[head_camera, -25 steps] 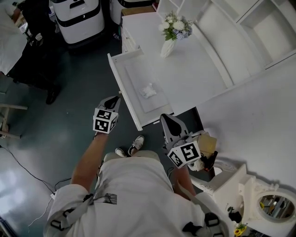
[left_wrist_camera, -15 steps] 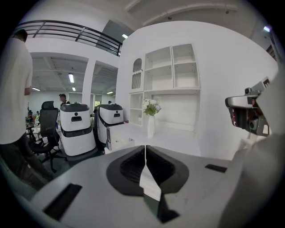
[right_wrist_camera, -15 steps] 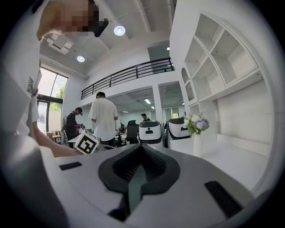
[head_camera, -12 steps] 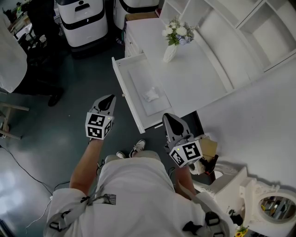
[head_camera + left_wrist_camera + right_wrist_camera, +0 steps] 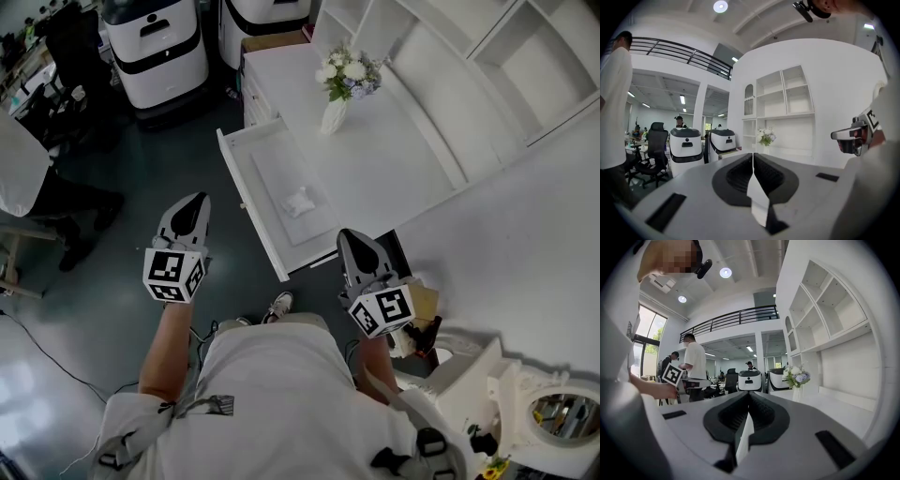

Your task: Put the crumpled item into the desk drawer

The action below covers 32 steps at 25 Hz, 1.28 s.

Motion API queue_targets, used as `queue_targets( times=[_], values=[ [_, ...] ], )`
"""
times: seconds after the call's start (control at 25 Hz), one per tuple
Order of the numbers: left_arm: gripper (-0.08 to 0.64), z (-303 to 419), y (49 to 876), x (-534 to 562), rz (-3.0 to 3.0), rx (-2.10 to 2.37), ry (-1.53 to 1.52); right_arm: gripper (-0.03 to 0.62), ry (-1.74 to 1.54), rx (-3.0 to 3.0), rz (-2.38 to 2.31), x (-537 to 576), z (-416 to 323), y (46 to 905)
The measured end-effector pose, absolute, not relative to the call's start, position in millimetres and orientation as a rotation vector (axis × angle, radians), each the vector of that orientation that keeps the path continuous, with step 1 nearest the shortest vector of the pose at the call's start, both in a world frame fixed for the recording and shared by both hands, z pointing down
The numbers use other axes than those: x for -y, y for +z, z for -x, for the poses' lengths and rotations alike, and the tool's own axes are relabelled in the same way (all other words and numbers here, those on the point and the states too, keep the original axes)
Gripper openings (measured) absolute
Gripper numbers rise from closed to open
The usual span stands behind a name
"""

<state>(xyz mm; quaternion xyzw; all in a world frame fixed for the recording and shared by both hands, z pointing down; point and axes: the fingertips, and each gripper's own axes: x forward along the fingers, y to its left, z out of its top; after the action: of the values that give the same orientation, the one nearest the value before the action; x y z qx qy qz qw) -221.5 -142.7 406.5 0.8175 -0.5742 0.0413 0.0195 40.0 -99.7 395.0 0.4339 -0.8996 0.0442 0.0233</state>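
A crumpled white item lies in the open desk drawer, which sticks out from the white desk. In the head view my left gripper hangs shut and empty over the floor, left of the drawer's front. My right gripper is shut and empty too, at the desk's near edge beside the drawer. In the left gripper view the left gripper points level at the desk with its jaws pressed together. In the right gripper view the right gripper also shows its jaws meeting.
A vase of flowers stands on the desk behind the drawer. White shelves rise at the right. Two white machines stand at the back, with a black chair and a seated person at the left. A white device sits at the bottom right.
My left gripper has risen and drawn leftward, away from the drawer's front. The right gripper has barely shifted. The crumpled item stays in the open drawer.
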Motion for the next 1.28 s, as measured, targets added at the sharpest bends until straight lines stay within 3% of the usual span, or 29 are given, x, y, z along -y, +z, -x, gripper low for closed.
queue_targets(
  times=[0.68, 1.28],
  values=[
    [0.021, 245, 336, 141, -2.536, 1.970, -0.121, 0.011, 0.081, 2.726, -1.484, 145, -88, 382],
    [0.021, 237, 345, 125, -2.460, 1.995, -0.108, 0.011, 0.126, 2.698, -1.497, 163, -108, 394]
  ],
)
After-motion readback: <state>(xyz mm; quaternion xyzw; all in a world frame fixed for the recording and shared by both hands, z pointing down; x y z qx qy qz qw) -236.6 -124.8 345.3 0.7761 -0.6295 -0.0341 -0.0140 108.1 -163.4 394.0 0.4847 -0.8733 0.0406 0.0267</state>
